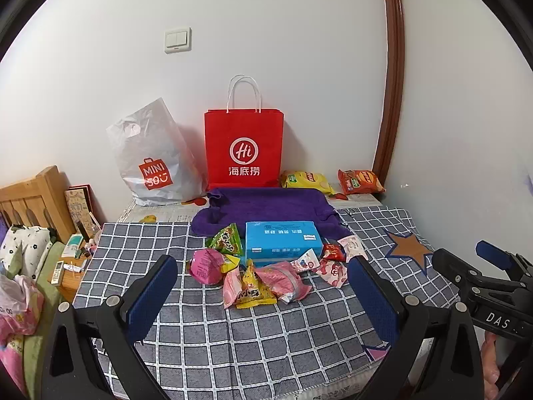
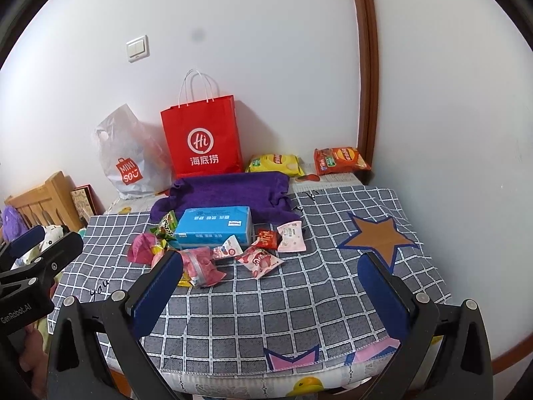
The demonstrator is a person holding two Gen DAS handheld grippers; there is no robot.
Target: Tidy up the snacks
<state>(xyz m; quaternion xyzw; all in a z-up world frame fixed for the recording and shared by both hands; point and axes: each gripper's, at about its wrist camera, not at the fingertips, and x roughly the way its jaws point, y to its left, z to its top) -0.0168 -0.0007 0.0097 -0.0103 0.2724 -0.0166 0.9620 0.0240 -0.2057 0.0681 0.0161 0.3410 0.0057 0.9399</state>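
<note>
Both claws, left gripper [image 1: 263,286] and right gripper [image 2: 271,275], gape wide, holding nothing. Snack packets [image 1: 263,278] heaped at 12 o'clock, touching blue box [image 1: 283,241] on checkered cloth [image 1: 233,340].

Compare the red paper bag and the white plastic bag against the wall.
The red paper bag stands upright with crisp flat sides; the white plastic bag slumps, crumpled and leaning. The red paper bag has thin white cord handles; the white plastic bag has a punched hand hole. The paper is opaque, the plastic semi-translucent. Both carry printed logos and rest against the wall.
</note>
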